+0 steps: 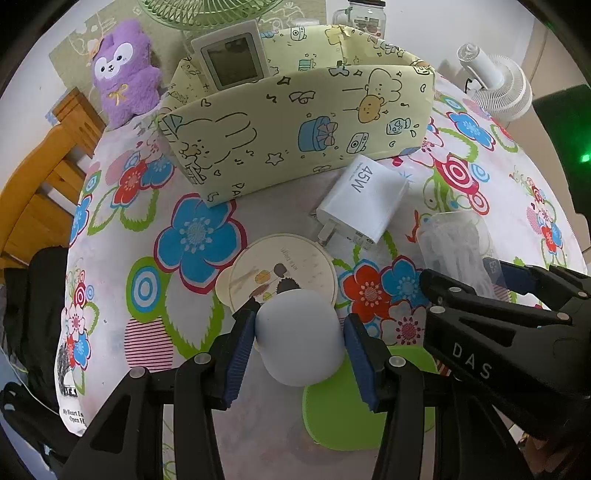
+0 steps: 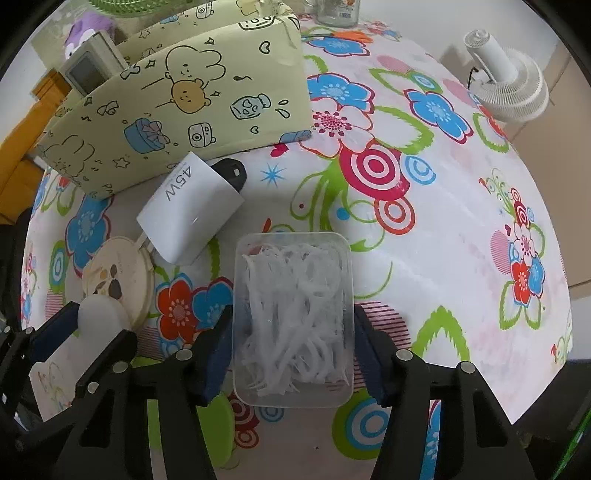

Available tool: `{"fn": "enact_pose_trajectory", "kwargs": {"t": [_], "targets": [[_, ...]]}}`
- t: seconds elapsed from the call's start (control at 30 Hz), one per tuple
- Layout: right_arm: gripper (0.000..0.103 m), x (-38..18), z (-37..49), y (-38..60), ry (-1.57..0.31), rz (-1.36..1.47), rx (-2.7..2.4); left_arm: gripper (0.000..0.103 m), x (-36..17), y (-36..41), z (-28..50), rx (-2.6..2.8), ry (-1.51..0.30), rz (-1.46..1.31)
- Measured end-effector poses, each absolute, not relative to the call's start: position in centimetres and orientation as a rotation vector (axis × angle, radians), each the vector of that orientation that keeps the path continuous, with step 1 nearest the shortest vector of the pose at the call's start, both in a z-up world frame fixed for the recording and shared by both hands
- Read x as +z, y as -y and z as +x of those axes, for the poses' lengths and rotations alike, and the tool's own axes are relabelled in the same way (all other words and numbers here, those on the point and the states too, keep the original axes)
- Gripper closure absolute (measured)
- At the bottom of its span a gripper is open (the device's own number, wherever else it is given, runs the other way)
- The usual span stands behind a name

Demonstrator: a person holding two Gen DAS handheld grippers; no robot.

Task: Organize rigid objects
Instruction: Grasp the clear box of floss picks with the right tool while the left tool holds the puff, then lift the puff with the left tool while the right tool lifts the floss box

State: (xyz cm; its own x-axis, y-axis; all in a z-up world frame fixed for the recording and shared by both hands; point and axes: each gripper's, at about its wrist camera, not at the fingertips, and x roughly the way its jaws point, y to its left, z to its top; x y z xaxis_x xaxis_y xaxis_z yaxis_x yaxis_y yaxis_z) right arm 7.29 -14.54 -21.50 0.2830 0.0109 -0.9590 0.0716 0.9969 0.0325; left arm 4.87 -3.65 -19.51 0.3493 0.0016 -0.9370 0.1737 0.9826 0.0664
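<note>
My left gripper (image 1: 299,332) is shut on a smooth white rounded object (image 1: 297,334), held just above the flowered tablecloth; it also shows in the right wrist view (image 2: 101,314). My right gripper (image 2: 293,339) is shut on a clear plastic box of white floss picks (image 2: 293,314), seen at the right of the left wrist view (image 1: 456,247). A yellow cartoon-print storage box (image 1: 295,125) stands at the back with a grey-screened device (image 1: 232,59) inside. A white 45W charger (image 1: 364,199) lies in front of the box. A round cream compact (image 1: 284,273) lies beside it.
A small black object (image 2: 231,173) lies behind the charger against the box. A purple plush toy (image 1: 123,77) sits at the back left. A white fan (image 1: 495,85) stands beyond the table's right edge, a glass jar (image 1: 365,16) behind the box, a wooden chair (image 1: 44,177) at left.
</note>
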Motion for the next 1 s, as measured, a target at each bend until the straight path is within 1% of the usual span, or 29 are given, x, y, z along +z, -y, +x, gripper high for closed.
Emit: {"fn": "enact_pose_trajectory", "kwargs": {"t": [0.43,1.0], "targets": [[0.041,-19.0,7.2,14.6,-1.242,0.056,-0.017,0.052,-18.8,4.1,5.4,-0.142,-1.236,0.071],[0.041,-13.9,7.3,12.9,-1.168,0.037,0.029,0.052,-14.6,3.6,5.4,-0.15,-1.182,0.035]]}}
